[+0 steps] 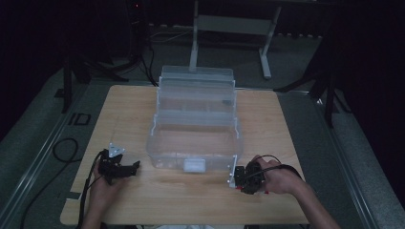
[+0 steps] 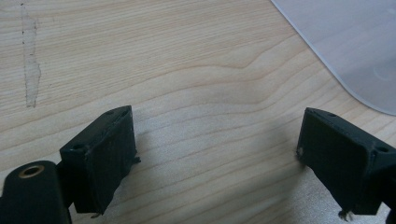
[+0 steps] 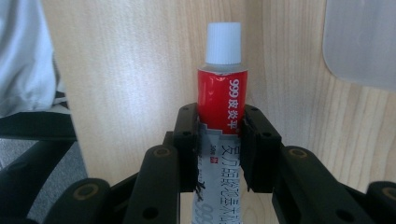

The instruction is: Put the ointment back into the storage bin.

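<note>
The right gripper pinches a tube of ointment, its two black jaws pressed against the tube's sides. The tube stands lengthwise between the jaws: its red band and white screw cap stick out well beyond the jaw tips, while the silver-grey printed part runs back between the jaws toward the gripper's body. White lettering shows on the red band. Beyond the tube lies the pale wood grain of the desk, and off to the upper right of the jaws a rounded corner of the clear plastic box comes into sight, apart from the tube.

In the high view the right gripper is held in the person's right hand just in front of the near right corner of the clear plastic box, which stands open at the middle of the desk with its tiered trays stepped back behind the lower tub. The tube itself is too small and dark to make out there.

The left gripper has its jaws spread wide with nothing between them, only bare desk wood beneath. A corner of the clear box lies ahead and to its right. In the high view the left gripper, held in the left hand, sits near the box's left front corner, not touching it.
</note>
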`<action>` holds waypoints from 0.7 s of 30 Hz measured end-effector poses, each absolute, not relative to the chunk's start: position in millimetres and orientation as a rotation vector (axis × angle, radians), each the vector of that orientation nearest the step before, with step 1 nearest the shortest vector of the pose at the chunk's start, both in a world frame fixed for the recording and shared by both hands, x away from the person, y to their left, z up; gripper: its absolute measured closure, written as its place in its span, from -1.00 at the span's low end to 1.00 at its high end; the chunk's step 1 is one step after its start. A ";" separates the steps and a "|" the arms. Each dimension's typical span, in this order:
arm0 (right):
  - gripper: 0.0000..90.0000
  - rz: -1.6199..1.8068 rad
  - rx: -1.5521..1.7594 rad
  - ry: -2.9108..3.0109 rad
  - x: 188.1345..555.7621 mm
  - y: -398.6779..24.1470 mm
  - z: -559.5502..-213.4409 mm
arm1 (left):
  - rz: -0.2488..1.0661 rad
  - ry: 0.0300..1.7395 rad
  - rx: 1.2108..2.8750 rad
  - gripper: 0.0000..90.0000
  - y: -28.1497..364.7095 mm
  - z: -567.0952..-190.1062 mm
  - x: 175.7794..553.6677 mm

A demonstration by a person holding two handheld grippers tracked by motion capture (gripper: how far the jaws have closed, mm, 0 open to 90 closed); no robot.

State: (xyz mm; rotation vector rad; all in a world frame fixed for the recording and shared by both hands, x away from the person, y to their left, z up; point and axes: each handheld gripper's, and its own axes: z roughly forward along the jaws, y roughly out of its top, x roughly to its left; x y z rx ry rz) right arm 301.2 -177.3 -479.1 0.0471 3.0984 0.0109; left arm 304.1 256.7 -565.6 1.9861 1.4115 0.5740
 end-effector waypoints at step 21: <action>0.56 0.041 0.041 3.061 306.7 -184.4 -443.0 | 0.573 1.411 1.986 -0.73 256.7 -565.5 304.1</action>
